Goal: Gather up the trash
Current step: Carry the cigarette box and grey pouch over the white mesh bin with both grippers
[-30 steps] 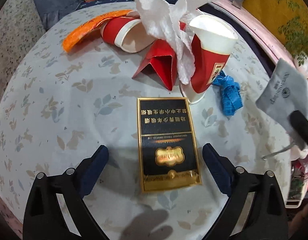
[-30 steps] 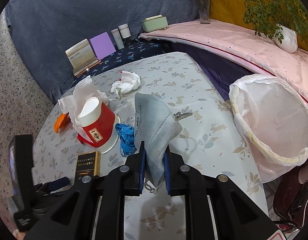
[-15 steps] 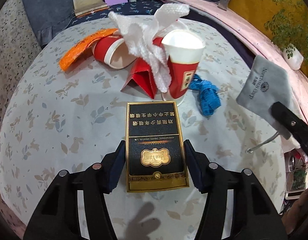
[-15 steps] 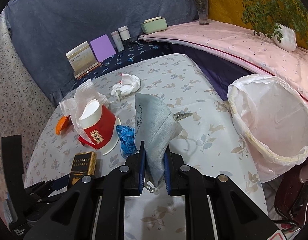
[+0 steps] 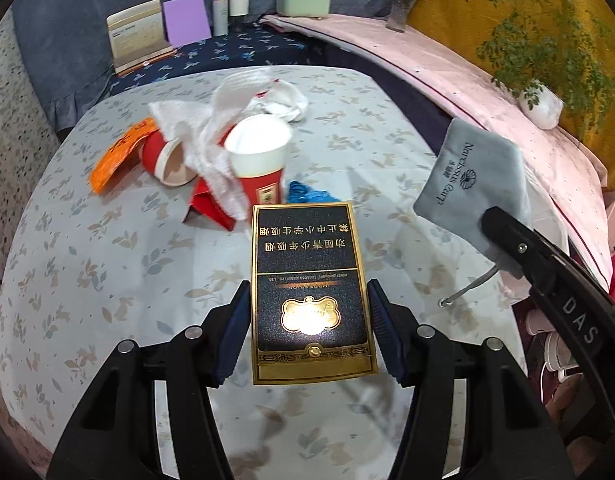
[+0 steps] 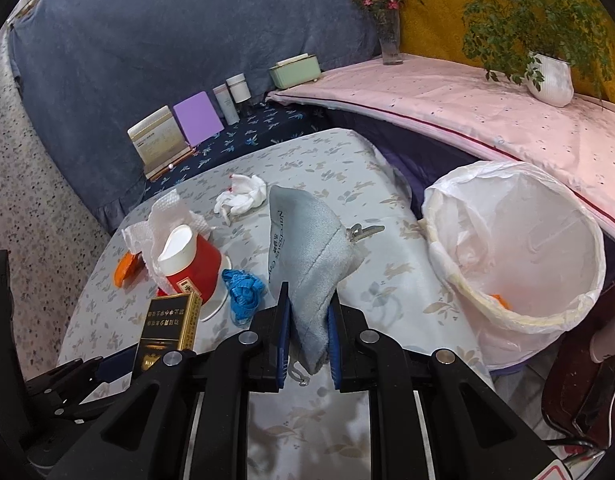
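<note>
My left gripper is shut on a black and gold cigarette box and holds it above the table; the box also shows in the right wrist view. My right gripper is shut on a grey cloth pouch, also seen in the left wrist view. On the table lie an upright red paper cup, a tipped red cup, white tissue, an orange wrapper, a blue tape and a crumpled white tissue.
A bin lined with a white bag stands to the right of the table, with something orange inside. A key lies on the floral tablecloth. Boxes and bottles stand at the back. A potted plant sits on the pink ledge.
My left gripper closed on the cigarette box and lifted it off the table. My right gripper kept its hold on the grey pouch and rose slightly.
</note>
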`<state>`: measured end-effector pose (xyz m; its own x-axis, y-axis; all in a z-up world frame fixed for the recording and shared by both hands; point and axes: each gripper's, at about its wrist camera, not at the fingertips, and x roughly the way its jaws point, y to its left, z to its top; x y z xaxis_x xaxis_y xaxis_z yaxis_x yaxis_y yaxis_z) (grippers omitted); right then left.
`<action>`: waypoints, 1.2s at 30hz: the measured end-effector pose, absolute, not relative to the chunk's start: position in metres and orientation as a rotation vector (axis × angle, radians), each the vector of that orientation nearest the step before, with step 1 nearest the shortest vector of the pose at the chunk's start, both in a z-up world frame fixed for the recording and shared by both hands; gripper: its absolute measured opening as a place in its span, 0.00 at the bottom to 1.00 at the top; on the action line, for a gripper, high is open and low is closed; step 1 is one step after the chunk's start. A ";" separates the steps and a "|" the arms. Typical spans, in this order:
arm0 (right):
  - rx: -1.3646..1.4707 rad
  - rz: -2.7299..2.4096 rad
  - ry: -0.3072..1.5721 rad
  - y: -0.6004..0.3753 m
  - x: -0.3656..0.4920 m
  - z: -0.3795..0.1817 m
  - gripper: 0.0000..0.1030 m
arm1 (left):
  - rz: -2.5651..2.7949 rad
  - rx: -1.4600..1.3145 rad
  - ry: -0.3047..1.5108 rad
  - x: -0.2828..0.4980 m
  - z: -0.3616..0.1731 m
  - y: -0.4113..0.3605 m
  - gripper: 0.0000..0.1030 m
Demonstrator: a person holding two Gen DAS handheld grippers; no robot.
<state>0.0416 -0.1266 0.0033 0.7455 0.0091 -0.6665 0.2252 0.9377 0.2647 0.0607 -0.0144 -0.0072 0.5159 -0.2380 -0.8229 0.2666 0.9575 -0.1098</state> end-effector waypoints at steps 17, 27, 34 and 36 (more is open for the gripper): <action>0.427 -0.314 0.673 -0.222 0.011 -0.002 0.14 | -0.536 0.110 0.944 0.068 0.008 -0.117 0.53; 0.469 -0.437 0.661 -0.282 -0.001 -0.013 0.15 | -0.741 0.203 0.915 0.075 0.005 -0.193 0.53; 0.487 -0.484 0.664 -0.308 0.000 -0.020 0.16 | -0.804 0.266 0.898 0.079 -0.003 -0.230 0.53; 0.483 -0.489 0.665 -0.311 0.002 -0.021 0.20 | -0.813 0.264 0.897 0.082 -0.004 -0.235 0.54</action>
<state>0.0023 -0.3110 -0.0213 0.6848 -0.2692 -0.6772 0.5662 0.7815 0.2619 0.0821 -0.2347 -0.0044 0.3565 -0.5164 -0.7787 0.7241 0.6793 -0.1190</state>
